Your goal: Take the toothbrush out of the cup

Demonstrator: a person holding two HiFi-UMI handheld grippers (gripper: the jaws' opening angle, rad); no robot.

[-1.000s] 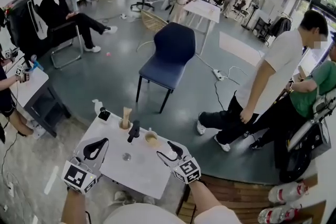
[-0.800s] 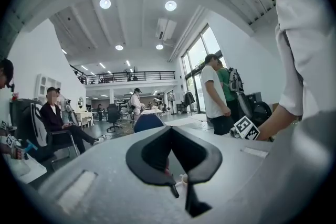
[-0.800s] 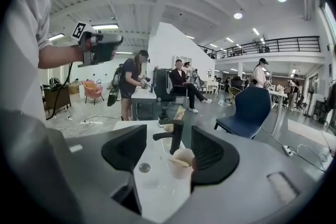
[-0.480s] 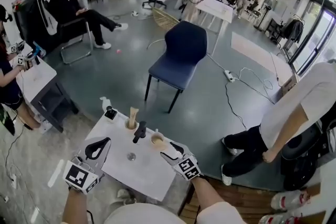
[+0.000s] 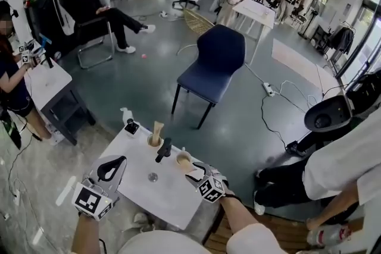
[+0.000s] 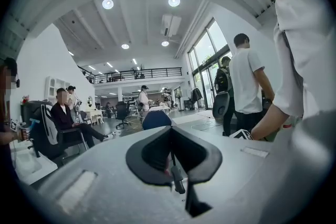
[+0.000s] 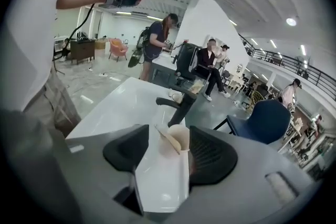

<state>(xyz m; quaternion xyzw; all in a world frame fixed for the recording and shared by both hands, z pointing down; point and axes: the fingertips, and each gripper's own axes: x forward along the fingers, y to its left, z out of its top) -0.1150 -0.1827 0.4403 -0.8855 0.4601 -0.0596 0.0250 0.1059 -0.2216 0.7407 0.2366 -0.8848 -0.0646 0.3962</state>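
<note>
The task is judged to be at its start: the toothbrush (image 7: 165,135) is seen standing in the pale cup (image 7: 181,142), its handle leaning toward the left of the right gripper view, and nothing has been lifted out yet. The cup is placed on the white table (image 5: 159,194), just right of a black tap-like fixture (image 5: 163,149), near the table's far right edge in the head view. The grasp, the lift and the withdrawal are all left to be done.

The right gripper (image 5: 195,171) is held low right of centre in the head view, tilted downward toward the cup. Its jaws are spread wide and have just been closing a little; cup and toothbrush are framed between them, with no contact that can be made out.

The left gripper (image 5: 112,167) is kept at the lower left, over the table's near corner, pointed level across the room. Its jaws are pressed together with nothing between them
</note>
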